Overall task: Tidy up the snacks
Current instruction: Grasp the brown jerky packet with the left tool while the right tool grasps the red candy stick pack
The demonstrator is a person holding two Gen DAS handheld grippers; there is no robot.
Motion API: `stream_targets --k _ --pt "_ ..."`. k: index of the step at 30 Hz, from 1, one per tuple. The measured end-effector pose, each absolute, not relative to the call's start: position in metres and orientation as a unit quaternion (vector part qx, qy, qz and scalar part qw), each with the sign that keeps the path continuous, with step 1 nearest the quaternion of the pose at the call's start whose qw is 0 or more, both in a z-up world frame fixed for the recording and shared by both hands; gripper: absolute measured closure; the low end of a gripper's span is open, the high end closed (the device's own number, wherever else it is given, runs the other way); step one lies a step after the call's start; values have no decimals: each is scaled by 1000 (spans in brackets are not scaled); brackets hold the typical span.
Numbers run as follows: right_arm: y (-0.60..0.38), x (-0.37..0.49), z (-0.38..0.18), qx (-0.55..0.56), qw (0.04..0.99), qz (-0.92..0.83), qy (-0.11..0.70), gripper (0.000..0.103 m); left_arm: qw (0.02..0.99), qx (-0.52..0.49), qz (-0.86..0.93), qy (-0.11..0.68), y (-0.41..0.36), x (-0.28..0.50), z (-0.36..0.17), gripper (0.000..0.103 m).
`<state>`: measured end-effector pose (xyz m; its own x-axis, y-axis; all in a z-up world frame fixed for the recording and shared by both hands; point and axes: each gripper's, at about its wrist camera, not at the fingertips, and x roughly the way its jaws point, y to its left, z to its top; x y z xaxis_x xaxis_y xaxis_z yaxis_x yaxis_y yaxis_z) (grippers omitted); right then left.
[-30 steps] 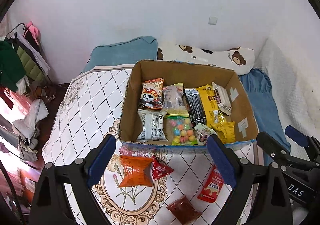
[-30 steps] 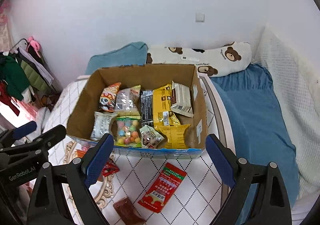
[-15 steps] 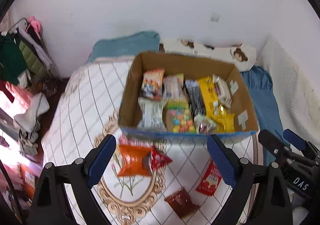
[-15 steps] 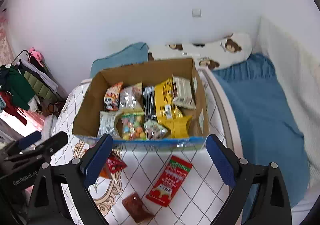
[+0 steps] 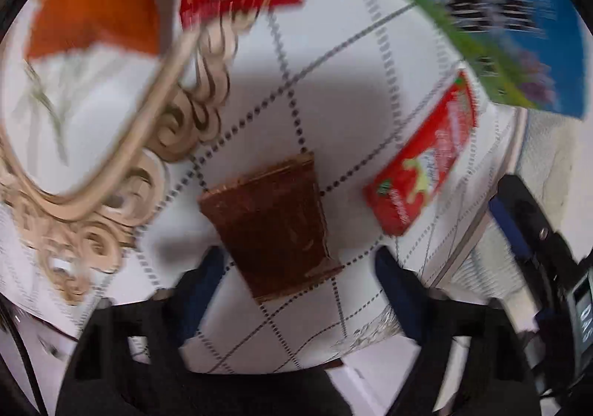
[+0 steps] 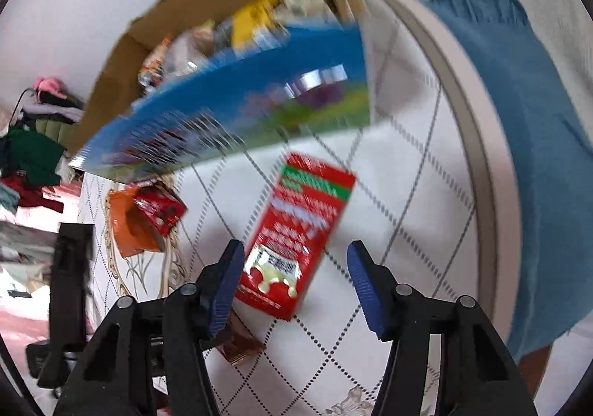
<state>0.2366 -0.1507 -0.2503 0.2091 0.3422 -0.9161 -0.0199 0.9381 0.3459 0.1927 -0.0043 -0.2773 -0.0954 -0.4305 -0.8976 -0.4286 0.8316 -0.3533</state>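
The open, empty left gripper (image 5: pixel 292 268) is best centred over the brown packet (image 5: pixel 270 223); the right gripper (image 6: pixel 296 275), likewise open and empty, over the red pack (image 6: pixel 296 230).

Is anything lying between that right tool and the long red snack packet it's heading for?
Nothing visible. The right tool is open, and the long red packet lies flat on the quilted cover directly between its fingers.

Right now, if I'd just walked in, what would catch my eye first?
Probably the long red snack packet lying flat on the quilted white cover, right in front of the right gripper, whose blue fingers stand open around its near end. Then the dark brown packet between the left gripper's open fingers, and the cardboard box crammed with snacks behind.
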Motion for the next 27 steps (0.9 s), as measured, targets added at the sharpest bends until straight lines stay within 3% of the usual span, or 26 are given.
stream_targets --k 1,3,5,11,12,14,16,25,27 --pt "-151 238 -259 141 759 115 625 37 606 -287 3 742 -6 192 -283 49" --pt "-149 242 -273 160 748 110 635 28 621 -265 -1 737 -9 192 -280 50" --pt "-144 247 -284 175 743 104 638 25 648 -225 -1 728 -10 193 -270 50" --pt "-112 259 -297 132 756 94 634 25 704 -84 13 705 -6 202 -251 50" --pt "-107 260 -296 116 760 94 632 29 704 -74 13 706 -6 203 -251 50" --pt "-97 253 -293 76 772 104 622 38 704 -82 11 705 -4 203 -254 50" --pt "-91 242 -293 50 773 116 622 40 701 -102 7 706 1 204 -256 50" --pt "-84 193 -307 -19 741 143 656 40 687 -167 11 707 11 193 -269 40" --pt "-86 190 -310 -11 735 140 663 35 692 -153 10 705 5 186 -269 40"
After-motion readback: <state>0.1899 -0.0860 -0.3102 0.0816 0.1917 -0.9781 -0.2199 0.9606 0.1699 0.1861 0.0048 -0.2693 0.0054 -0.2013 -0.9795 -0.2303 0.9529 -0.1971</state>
